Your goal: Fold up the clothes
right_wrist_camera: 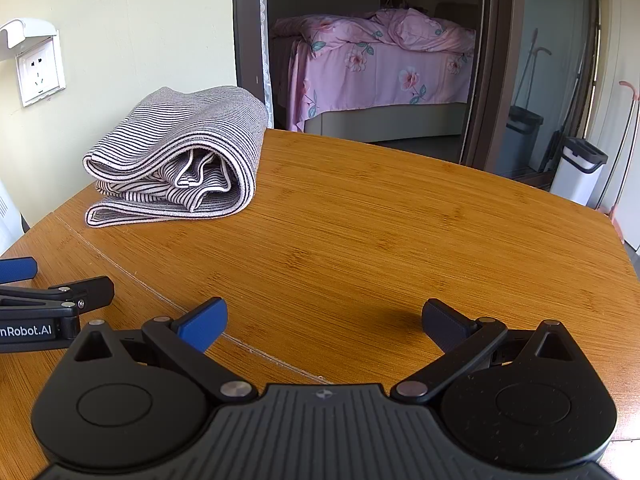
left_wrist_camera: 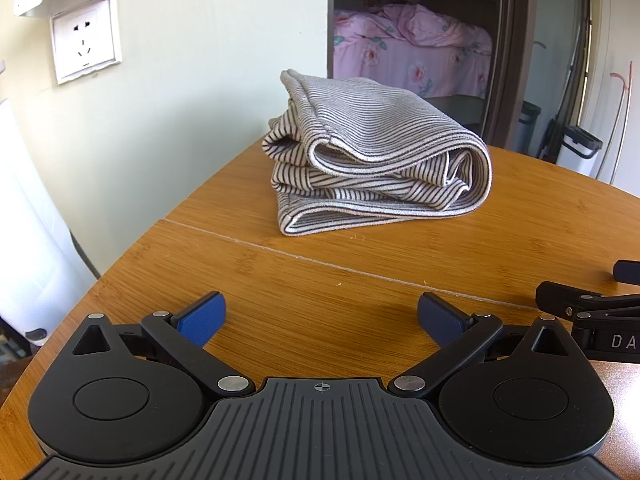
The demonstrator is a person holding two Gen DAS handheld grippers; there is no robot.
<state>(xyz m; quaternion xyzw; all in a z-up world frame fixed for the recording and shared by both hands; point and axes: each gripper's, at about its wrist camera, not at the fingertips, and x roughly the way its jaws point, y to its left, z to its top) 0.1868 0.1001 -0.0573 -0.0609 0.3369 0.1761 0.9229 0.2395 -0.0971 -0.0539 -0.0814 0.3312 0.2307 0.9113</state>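
On the desk, soft striped garment sits folded; left claw and right claw gape empty—pinch its loose hem.

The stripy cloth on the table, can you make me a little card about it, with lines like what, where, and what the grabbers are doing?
what: grey-and-white striped fabric garment, folded into a stacked bundle
where: on the brown wooden table, toward the far edge near the pale wall
left hand-held gripper: open, empty, short of the garment
right hand-held gripper: open, empty, over bare table
touching: neither gripper touches the garment
behind: pink floral bedding through the doorway
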